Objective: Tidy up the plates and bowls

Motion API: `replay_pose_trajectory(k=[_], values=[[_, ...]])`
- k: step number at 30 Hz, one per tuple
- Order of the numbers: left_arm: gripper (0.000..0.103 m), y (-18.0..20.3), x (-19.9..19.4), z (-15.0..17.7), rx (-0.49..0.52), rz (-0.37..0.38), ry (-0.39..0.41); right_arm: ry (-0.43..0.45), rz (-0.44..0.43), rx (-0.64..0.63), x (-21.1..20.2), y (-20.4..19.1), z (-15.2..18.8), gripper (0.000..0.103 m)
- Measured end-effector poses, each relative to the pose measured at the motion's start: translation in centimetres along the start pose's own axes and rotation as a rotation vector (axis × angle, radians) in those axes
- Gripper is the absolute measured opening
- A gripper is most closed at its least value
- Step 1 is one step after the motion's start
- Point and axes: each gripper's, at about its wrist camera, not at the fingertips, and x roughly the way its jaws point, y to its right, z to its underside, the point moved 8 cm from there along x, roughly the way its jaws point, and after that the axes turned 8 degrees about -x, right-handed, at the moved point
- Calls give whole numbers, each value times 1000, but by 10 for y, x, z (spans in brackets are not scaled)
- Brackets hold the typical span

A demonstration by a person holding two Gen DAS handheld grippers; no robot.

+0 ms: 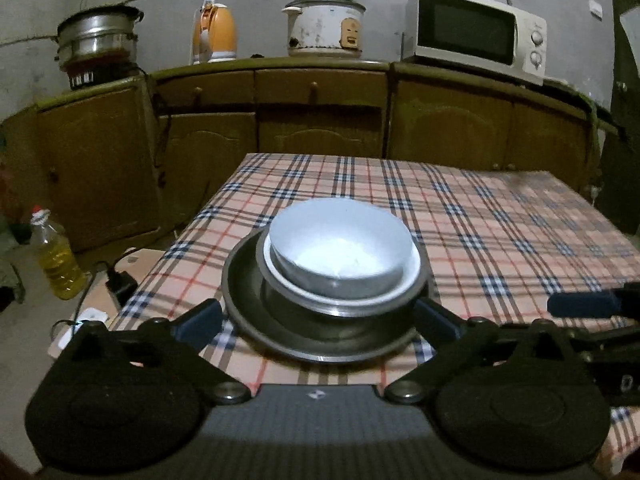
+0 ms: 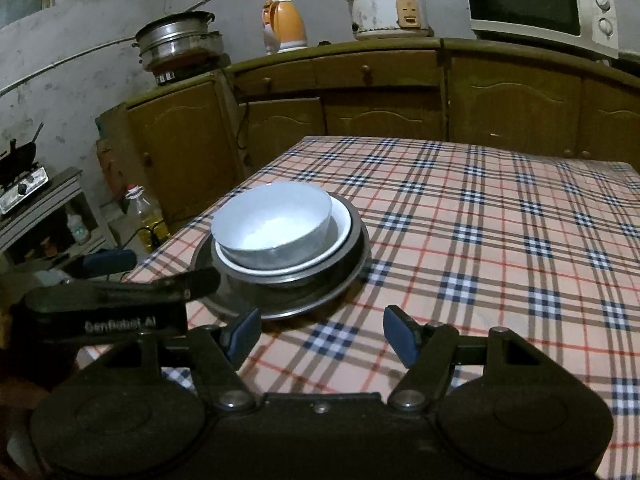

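A stack of dishes stands near the left front corner of the plaid table. A white bowl sits in a shallow white dish, which rests on a wide metal plate. My left gripper is open wide, its blue pads flanking the metal plate's near rim without pressing on it. In the right wrist view the same white bowl and metal plate lie ahead to the left. My right gripper is open over bare cloth with nothing between its fingers. The left gripper shows beside the plate.
Brown cabinets run behind the table, carrying a microwave, rice cooker, orange kettle and steel pot. An oil bottle and a power strip are on the floor at left. The table's left edge is close to the stack.
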Motion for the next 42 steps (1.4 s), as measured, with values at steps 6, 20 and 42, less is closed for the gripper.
replay_pose_trajectory(k=[6, 20, 42], values=[[103, 7, -13, 10, 17, -25, -25, 11, -9, 20, -16, 1, 3, 81], [103, 17, -27, 20, -1, -64, -38, 31, -25, 40, -31, 2, 5, 81], [103, 21, -27, 24, -14, -79, -55, 29, -43, 73, -28, 7, 12, 81]])
